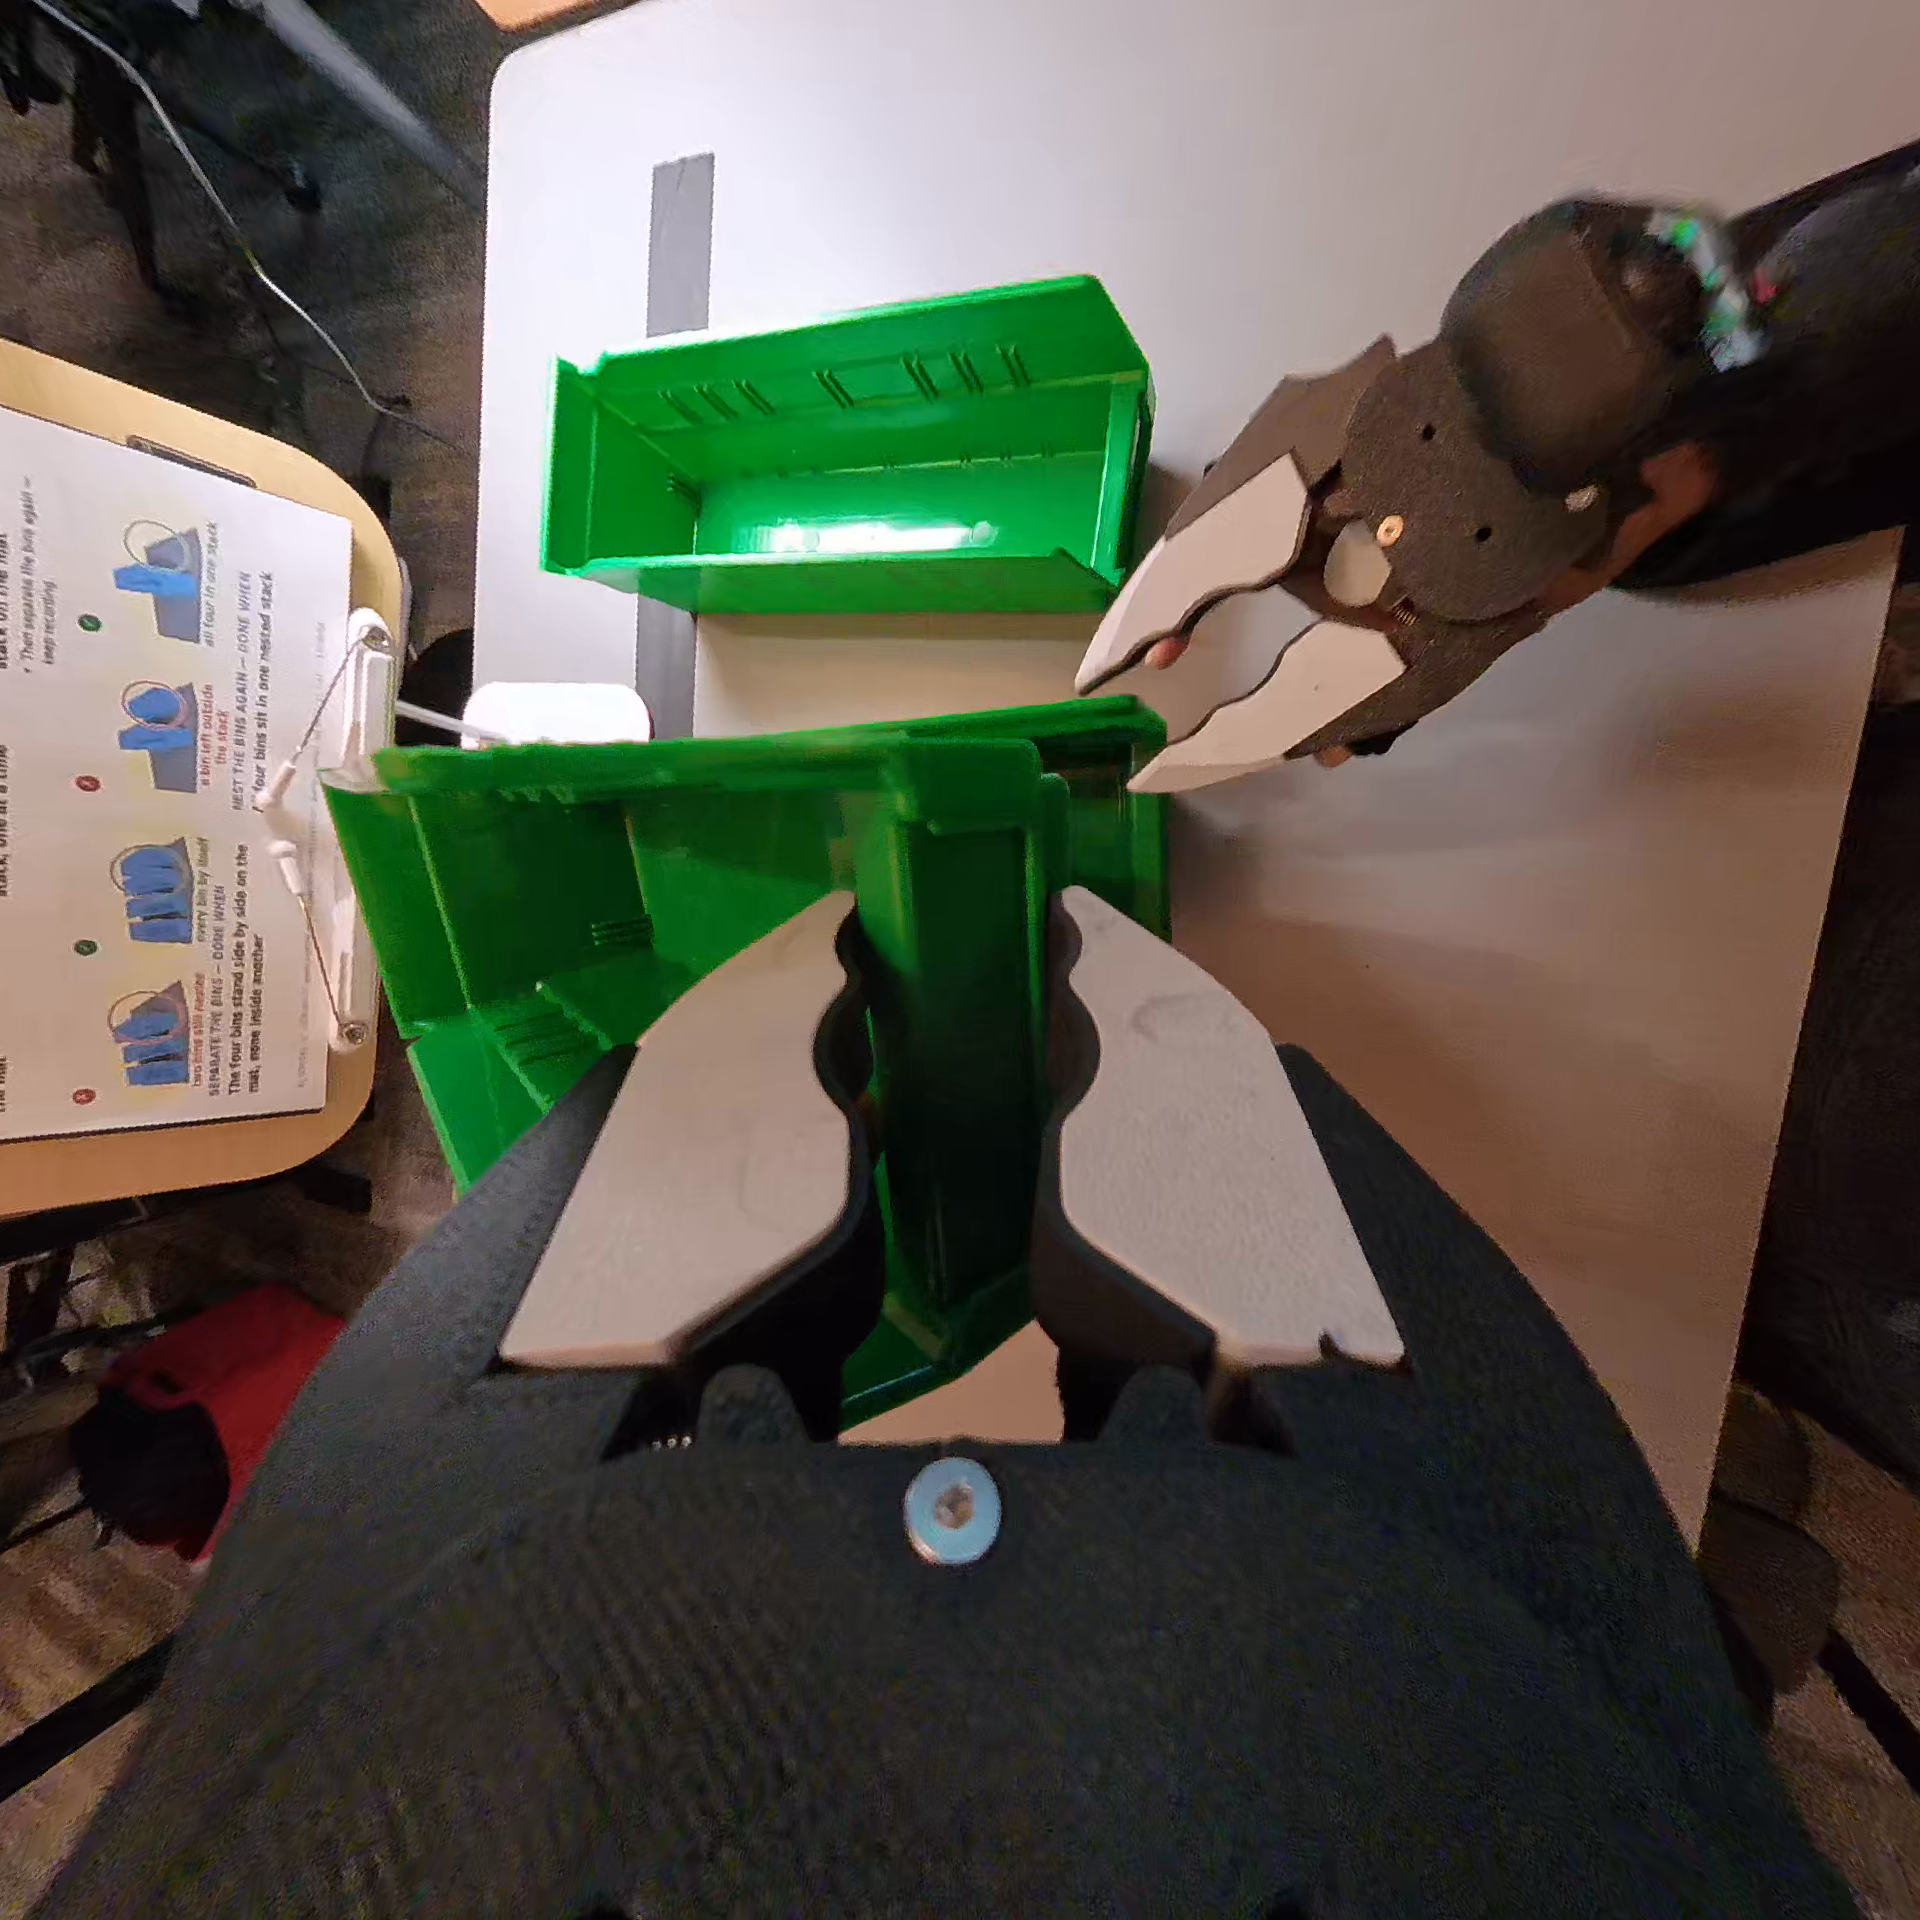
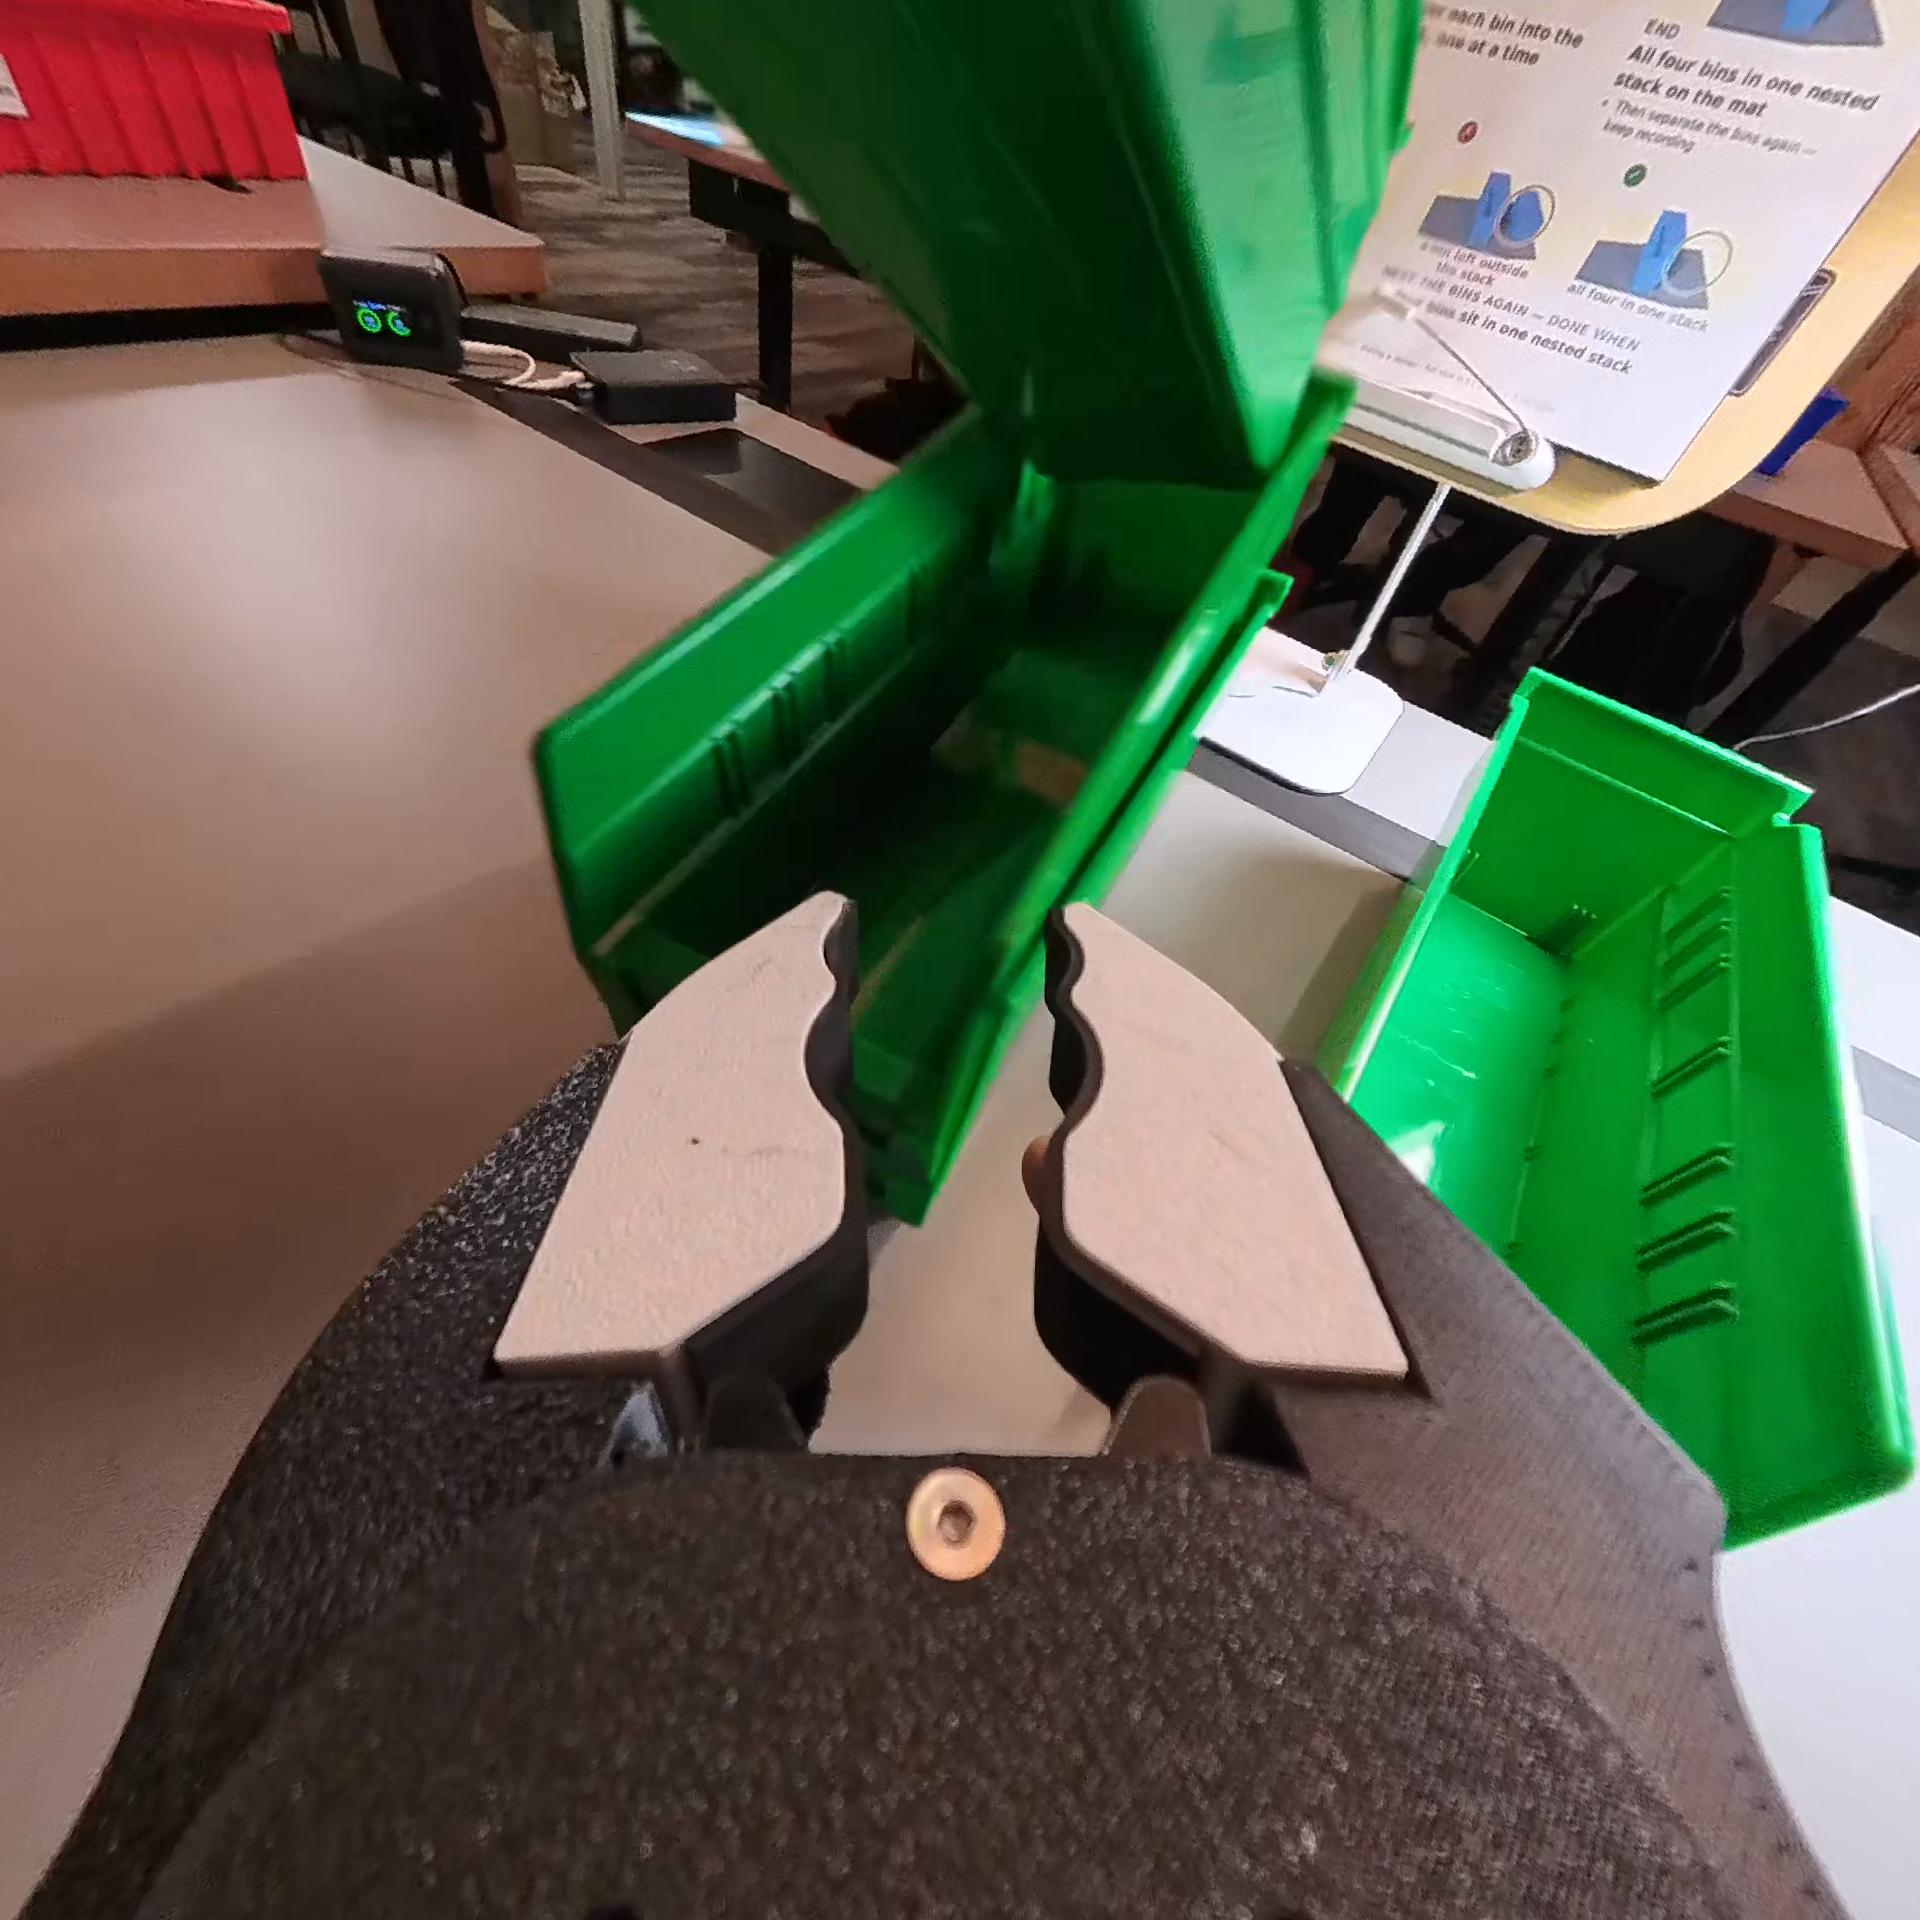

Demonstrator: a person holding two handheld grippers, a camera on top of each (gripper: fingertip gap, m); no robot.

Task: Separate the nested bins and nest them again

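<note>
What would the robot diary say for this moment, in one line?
left gripper: shut on lifted green plastic bin | right gripper: open, at lower green bin | separate green bin: alone on grey table

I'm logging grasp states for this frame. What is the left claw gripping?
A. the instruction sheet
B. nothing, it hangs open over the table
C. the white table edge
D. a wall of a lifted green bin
D: the left claw is shut on a wall of the lifted green bin, tilted above the stack.
</note>
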